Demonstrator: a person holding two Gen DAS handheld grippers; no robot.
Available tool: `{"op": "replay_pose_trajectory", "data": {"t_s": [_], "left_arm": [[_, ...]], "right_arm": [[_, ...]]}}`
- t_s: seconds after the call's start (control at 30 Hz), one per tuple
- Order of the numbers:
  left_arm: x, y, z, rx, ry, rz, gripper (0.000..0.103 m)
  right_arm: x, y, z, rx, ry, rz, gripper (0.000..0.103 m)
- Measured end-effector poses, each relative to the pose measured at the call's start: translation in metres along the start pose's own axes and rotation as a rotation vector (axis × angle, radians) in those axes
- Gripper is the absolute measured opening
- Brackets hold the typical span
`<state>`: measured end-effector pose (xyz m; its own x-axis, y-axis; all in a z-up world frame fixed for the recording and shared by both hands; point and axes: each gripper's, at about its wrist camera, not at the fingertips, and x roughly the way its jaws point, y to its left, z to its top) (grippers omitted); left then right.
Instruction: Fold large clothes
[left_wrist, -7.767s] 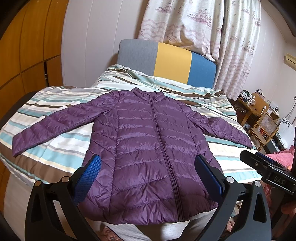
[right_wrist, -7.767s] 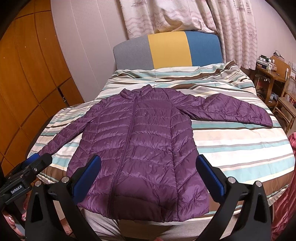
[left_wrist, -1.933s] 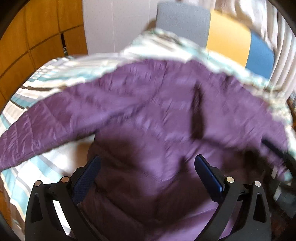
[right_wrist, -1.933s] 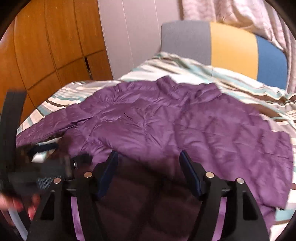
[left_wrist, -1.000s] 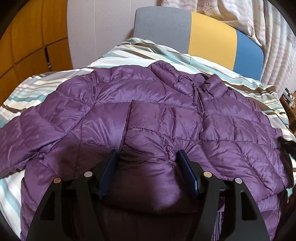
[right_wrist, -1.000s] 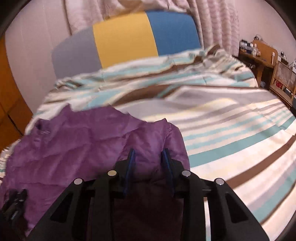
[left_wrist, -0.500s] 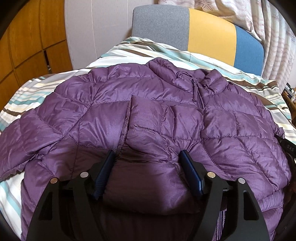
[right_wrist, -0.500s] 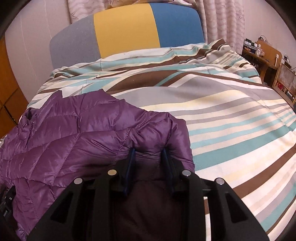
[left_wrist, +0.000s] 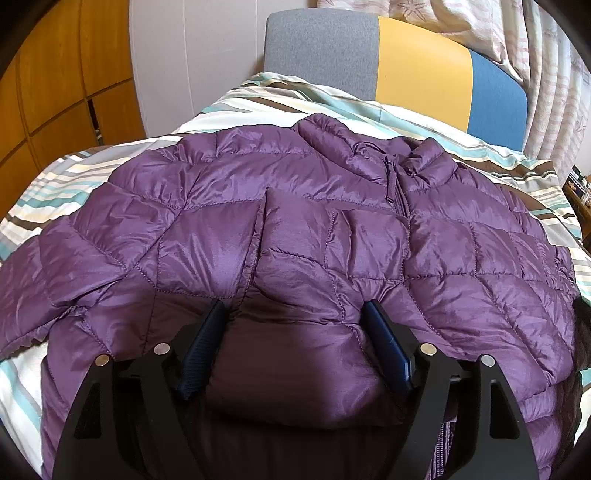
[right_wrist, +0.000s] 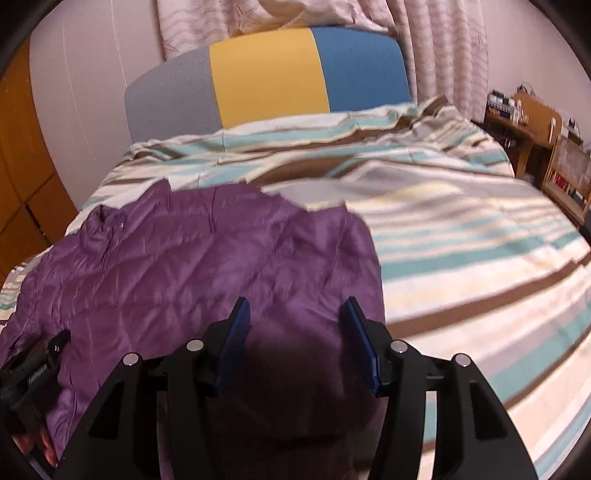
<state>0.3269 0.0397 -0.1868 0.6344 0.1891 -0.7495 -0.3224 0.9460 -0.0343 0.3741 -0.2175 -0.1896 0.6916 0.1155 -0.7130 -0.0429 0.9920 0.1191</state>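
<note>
We note a bed (right_wrist: 461, 266) with a striped teal, brown and cream duvet. A purple quilted puffer jacket (left_wrist: 303, 236) lies directly on it, collar toward the grey-yellow-blue headboard (right_wrist: 273, 77).

Purple quilted down jacket (left_wrist: 295, 236), shiny, stitched in puffy panels, spread across a striped bed. Front side up, with the zipper running down from a stand-up collar toward the headboard end. Lower part folded up over the chest, its edge forming a raised flap left of the zipper. One sleeve trailing off at lower left. In the right wrist view, same jacket (right_wrist: 207, 266) blurred, filling the left half, its right edge rounded and doubled over.
</note>
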Motion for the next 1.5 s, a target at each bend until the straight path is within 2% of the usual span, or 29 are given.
{"op": "replay_pose_trajectory", "data": {"t_s": [0.23, 0.37, 0.47, 0.57, 0.67, 0.77, 0.83, 1.0, 1.13, 1.2, 1.23, 1.27, 1.3, 1.4, 1.5], "left_arm": [[0.001, 0.000, 0.001, 0.007, 0.007, 0.006, 0.083], [-0.004, -0.005, 0.003, 0.026, 0.025, 0.073, 0.092], [-0.019, -0.007, 0.006, 0.018, 0.061, 0.052, 0.092], [-0.042, -0.014, 0.011, -0.051, 0.031, -0.029, 0.092], [-0.040, -0.039, 0.020, -0.024, 0.034, -0.059, 0.081], [-0.017, -0.060, 0.026, 0.062, 0.047, -0.015, 0.072], [0.000, -0.061, 0.023, 0.085, 0.054, 0.022, 0.072], [0.014, -0.064, 0.011, 0.139, 0.021, 0.043, 0.074], [0.014, -0.062, 0.012, 0.134, 0.019, 0.038, 0.075], [0.013, -0.062, 0.012, 0.131, 0.018, 0.035, 0.082], [0.011, -0.061, 0.012, 0.125, 0.021, 0.021, 0.085], [0.009, -0.058, 0.012, 0.116, 0.026, -0.013, 0.097], [0.006, -0.056, 0.012, 0.111, 0.035, -0.049, 0.100], [-0.006, -0.047, 0.013, 0.117, 0.051, -0.119, 0.100], [-0.026, -0.026, 0.014, 0.082, 0.013, -0.134, 0.100]], "right_arm": [[0.022, 0.013, -0.016, -0.066, 0.046, -0.067, 0.053], [0.024, 0.017, -0.018, -0.086, 0.046, -0.089, 0.054], [0.024, 0.017, -0.019, -0.086, 0.044, -0.088, 0.054], [0.024, 0.018, -0.019, -0.088, 0.043, -0.090, 0.054], [0.023, 0.017, -0.019, -0.082, 0.042, -0.083, 0.055], [0.023, 0.016, -0.018, -0.082, 0.042, -0.083, 0.055], [0.023, 0.016, -0.018, -0.082, 0.041, -0.082, 0.055], [0.023, 0.016, -0.018, -0.084, 0.037, -0.083, 0.056], [0.025, 0.019, -0.018, -0.099, 0.036, -0.102, 0.057], [0.025, 0.020, -0.019, -0.100, 0.035, -0.106, 0.057], [0.025, 0.020, -0.018, -0.101, 0.036, -0.108, 0.057], [0.025, 0.021, -0.018, -0.102, 0.036, -0.110, 0.057], [0.026, 0.021, -0.018, -0.104, 0.036, -0.112, 0.057], [0.026, 0.022, -0.018, -0.106, 0.035, -0.116, 0.058], [0.026, 0.022, -0.018, -0.107, 0.035, -0.117, 0.058]]}}
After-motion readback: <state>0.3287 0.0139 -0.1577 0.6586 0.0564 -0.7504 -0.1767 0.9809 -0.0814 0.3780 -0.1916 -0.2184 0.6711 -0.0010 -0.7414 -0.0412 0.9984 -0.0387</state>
